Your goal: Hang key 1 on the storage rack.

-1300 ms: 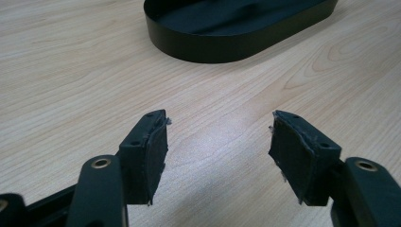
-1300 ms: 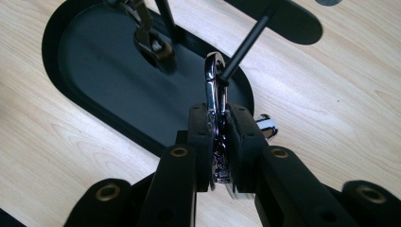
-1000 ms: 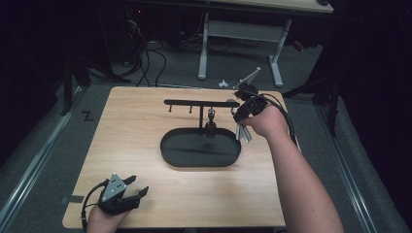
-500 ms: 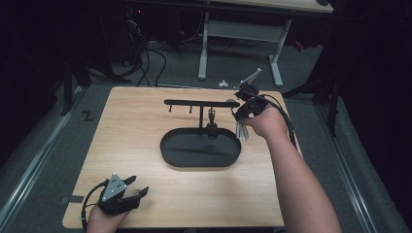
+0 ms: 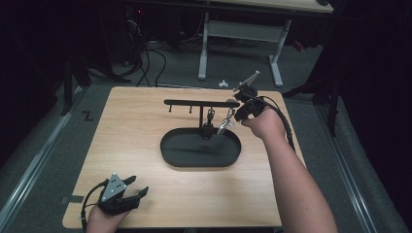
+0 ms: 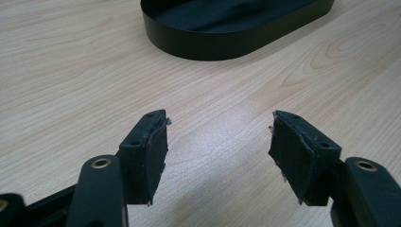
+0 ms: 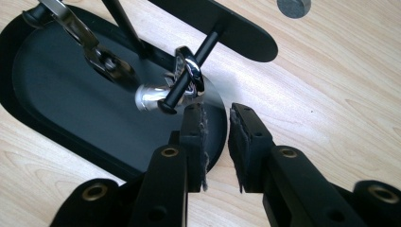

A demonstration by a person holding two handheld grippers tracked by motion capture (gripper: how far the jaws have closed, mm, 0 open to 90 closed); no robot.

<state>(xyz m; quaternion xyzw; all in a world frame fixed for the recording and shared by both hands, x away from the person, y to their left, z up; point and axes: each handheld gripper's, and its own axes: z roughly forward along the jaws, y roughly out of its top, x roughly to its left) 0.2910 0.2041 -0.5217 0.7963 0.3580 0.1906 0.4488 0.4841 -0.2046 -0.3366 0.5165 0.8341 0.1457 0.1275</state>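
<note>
A shiny silver metal key ring (image 7: 189, 71) hangs on a short black peg (image 7: 196, 61) under the black crossbar of a small rack (image 5: 201, 102); in the high view it shows as a pale glint (image 5: 224, 124) below the bar's right end. It hangs above the right end of the rack's black oval tray base (image 5: 167, 148). The right gripper (image 7: 216, 116) sits just beside the ring, its tips right below it. Its jaws have just been opening and stand slightly apart, with a narrow gap and nothing between the pads. A second, darker metal clasp (image 7: 78, 30) hangs farther along the bar. The rack stands on a light wooden table (image 5: 136, 126). The left gripper (image 6: 217, 139) rests at the table's near left corner, well apart from the rack, jaws spread wide over bare wood.
</note>
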